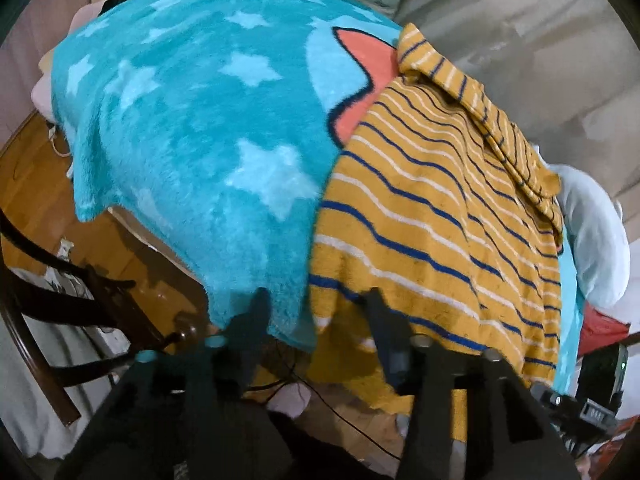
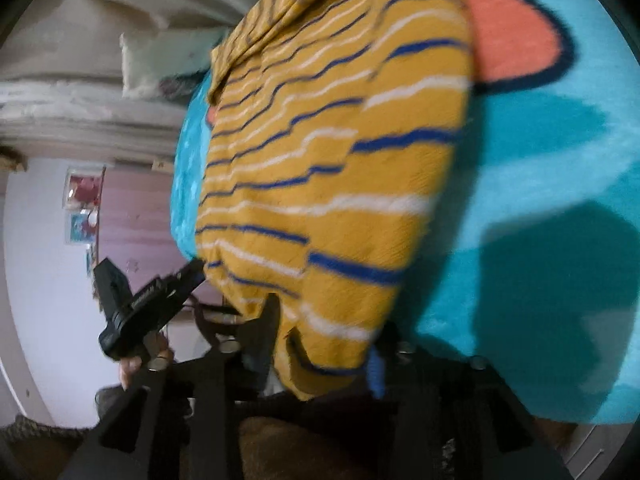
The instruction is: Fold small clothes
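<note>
While both views are fisheye and the right one is motion-blurred, the main thing reads fine: a mustard shirt (image 1: 432,216) with thin blue and white stripes, knit-looking and soft, spread on a fluffy teal blanket (image 1: 192,128) with pale stars and a coral patch outlined in dark. Its near hem hangs over the blanket edge toward both grippers.

Left gripper (image 1: 316,308): jaws part open, dark fingers straddling the spot where the shirt's hem corner meets the blanket edge. Hem lies between and over the right finger; whether the pads pinch cloth I cannot tell, tips are half buried in fabric.

Right gripper (image 2: 328,320): jaws part open too, shirt hem drooping into the gap. Left finger (image 2: 266,320) shows clearly; the right one is mostly hidden under the fold, only a blue bit visible. Grip or no grip cannot be told, too blurred.

Far end of the shirt has a folded sleeve or collar strip, bunched, detail unclear. Beyond the blanket, wrinkled beige bedding (image 1: 520,40). Left of the left gripper, a dark wooden chair (image 1: 60,312) cut off by the frame, on glossy wood floor (image 1: 36,184). In the right view the left gripper's body sits low left, a hand (image 2: 130,368) under it, barely visible. Wall pictures behind are smeared blobs.
</note>
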A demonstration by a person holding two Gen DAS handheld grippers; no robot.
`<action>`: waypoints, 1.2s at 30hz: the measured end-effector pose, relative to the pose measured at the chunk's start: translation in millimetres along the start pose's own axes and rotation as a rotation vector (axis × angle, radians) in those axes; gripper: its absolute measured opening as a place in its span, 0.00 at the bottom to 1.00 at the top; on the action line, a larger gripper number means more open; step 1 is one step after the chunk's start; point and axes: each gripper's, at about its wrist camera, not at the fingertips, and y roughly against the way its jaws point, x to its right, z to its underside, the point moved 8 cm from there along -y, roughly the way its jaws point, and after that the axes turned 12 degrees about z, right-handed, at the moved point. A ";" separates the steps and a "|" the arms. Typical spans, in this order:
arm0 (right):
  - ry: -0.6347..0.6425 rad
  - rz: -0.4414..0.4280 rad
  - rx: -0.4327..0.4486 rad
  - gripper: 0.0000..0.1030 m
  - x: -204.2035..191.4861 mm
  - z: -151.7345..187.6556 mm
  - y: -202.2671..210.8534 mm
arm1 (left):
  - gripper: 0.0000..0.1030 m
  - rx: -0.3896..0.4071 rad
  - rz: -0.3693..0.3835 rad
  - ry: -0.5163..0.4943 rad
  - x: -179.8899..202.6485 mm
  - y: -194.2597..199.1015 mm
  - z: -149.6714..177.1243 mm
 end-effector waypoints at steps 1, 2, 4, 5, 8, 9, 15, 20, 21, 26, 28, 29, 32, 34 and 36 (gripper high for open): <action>0.019 -0.004 -0.010 0.48 -4.7 2.4 -2.7 | 0.52 -0.003 0.005 0.008 -2.3 -2.7 1.5; 0.031 -0.003 -0.016 0.50 -8.2 4.0 -4.9 | 0.55 -0.009 0.012 0.016 -4.1 -6.2 3.7; 0.053 -0.003 -0.027 0.51 -13.9 6.1 -8.3 | 0.57 -0.035 0.045 0.032 -3.2 -16.6 10.1; 0.060 -0.002 -0.030 0.51 -16.1 6.9 -9.9 | 0.57 -0.048 0.060 0.031 0.1 -20.9 12.2; 0.075 0.004 -0.037 0.51 -22.0 8.1 -12.8 | 0.48 -0.099 0.089 0.017 13.7 -31.7 19.0; 0.086 0.009 -0.046 0.51 -23.6 8.9 -13.8 | 0.33 -0.103 0.107 0.010 18.8 -30.9 19.6; 0.149 0.039 -0.099 0.16 -32.7 15.2 -21.8 | 0.13 -0.126 0.118 0.055 25.7 -13.4 18.0; 0.199 -0.014 -0.031 0.13 -45.3 7.0 10.0 | 0.13 -0.074 0.122 0.017 48.0 17.2 9.9; 0.209 -0.025 -0.016 0.13 -47.2 4.3 16.1 | 0.13 -0.065 0.126 0.016 53.3 19.6 7.0; 0.238 -0.076 0.044 0.13 -55.6 -11.6 38.2 | 0.13 -0.027 0.180 0.023 72.4 31.1 -8.9; 0.224 -0.111 0.058 0.13 -56.6 -20.3 46.7 | 0.13 -0.008 0.208 0.029 80.9 35.5 -19.6; 0.217 -0.125 0.065 0.13 -58.0 -24.8 51.2 | 0.13 0.004 0.221 0.029 86.2 37.1 -26.1; 0.181 -0.170 0.099 0.13 -64.3 -49.5 64.9 | 0.13 0.025 0.249 0.025 98.5 38.5 -48.8; 0.159 -0.185 0.125 0.13 -66.9 -66.7 72.2 | 0.13 0.028 0.261 0.017 107.3 34.7 -68.2; 0.132 -0.204 0.156 0.13 -73.5 -90.1 78.2 | 0.13 0.029 0.279 0.009 117.2 27.7 -89.7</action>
